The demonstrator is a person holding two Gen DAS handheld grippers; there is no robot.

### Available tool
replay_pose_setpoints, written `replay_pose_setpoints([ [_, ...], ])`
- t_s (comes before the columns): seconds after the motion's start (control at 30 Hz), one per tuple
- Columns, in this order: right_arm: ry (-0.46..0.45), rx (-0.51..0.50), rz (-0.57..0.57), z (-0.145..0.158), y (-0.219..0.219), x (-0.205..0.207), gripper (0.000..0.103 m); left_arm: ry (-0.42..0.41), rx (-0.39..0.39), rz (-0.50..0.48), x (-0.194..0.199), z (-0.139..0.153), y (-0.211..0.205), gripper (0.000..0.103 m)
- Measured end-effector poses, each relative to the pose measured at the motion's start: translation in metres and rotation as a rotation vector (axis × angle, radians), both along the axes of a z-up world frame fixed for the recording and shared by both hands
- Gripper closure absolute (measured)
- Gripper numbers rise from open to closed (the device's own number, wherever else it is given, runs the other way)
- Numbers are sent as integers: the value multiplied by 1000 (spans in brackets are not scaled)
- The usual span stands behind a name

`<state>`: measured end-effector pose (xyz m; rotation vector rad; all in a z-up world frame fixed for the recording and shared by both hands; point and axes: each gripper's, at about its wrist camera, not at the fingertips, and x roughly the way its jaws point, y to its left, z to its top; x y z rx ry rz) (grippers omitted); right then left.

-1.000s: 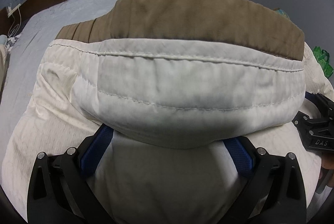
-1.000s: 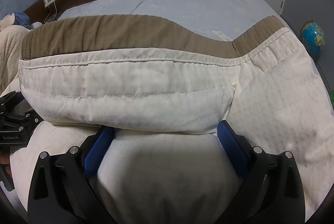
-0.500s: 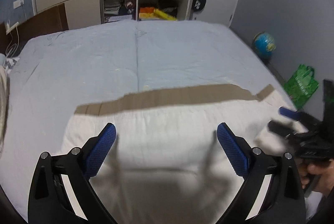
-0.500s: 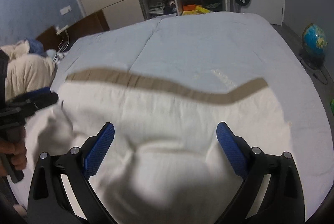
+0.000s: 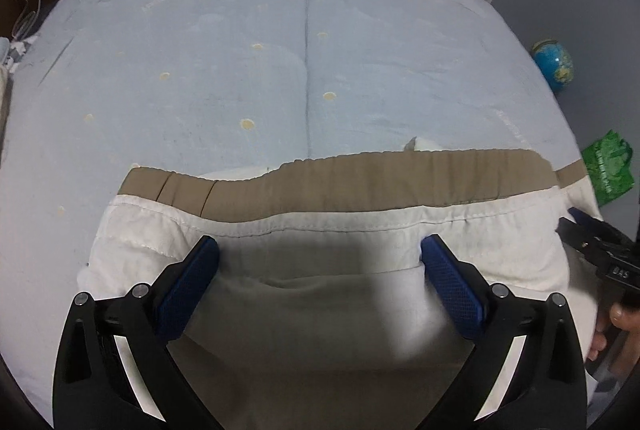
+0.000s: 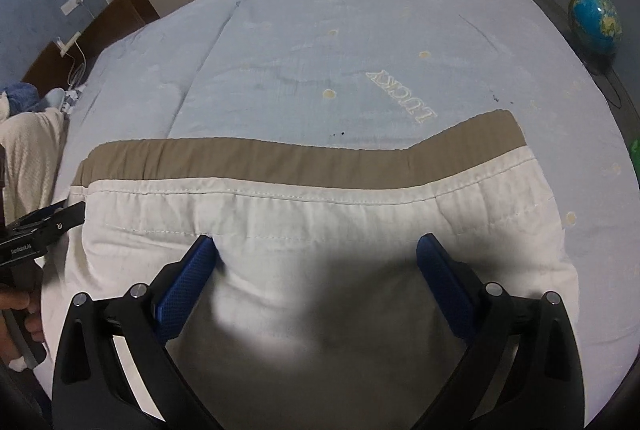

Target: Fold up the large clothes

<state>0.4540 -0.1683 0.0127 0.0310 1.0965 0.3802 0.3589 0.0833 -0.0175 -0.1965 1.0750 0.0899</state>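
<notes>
Both my left tool (image 5: 318, 250) and right tool (image 6: 316, 250) are wide open, holding nothing. The soft cream padded garment with brown band (image 5: 360, 226) lies on the near part of the light blue bed (image 5: 280, 49); I think it is light and floppy, best pinched at its far corners.

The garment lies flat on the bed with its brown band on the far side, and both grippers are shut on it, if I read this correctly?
Not quite: both grippers are open. The left gripper and right gripper views each show the fingers spread wide over the garment, gripping nothing. It does lie flat on the bed, brown band on the far side.
</notes>
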Motion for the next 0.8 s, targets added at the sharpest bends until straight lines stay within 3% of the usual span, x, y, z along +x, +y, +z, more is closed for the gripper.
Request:
replay_pose_setpoints([
  [0.13, -40, 47, -42, 10, -29, -32, 8, -48, -36, -25, -32, 15, 8, 7],
  [0.37, -105, 139, -101, 35, -96, -101, 8, -105, -15, 22, -121, 21, 32, 7],
  [0.6, -164, 93, -77, 46, -131, -199, 8, -140, -16, 65, -221, 17, 37, 7],
  [0.8, -208, 31, -13, 52, -116, -257, 8, -185, 8, 49, -276, 25, 12, 7],
])
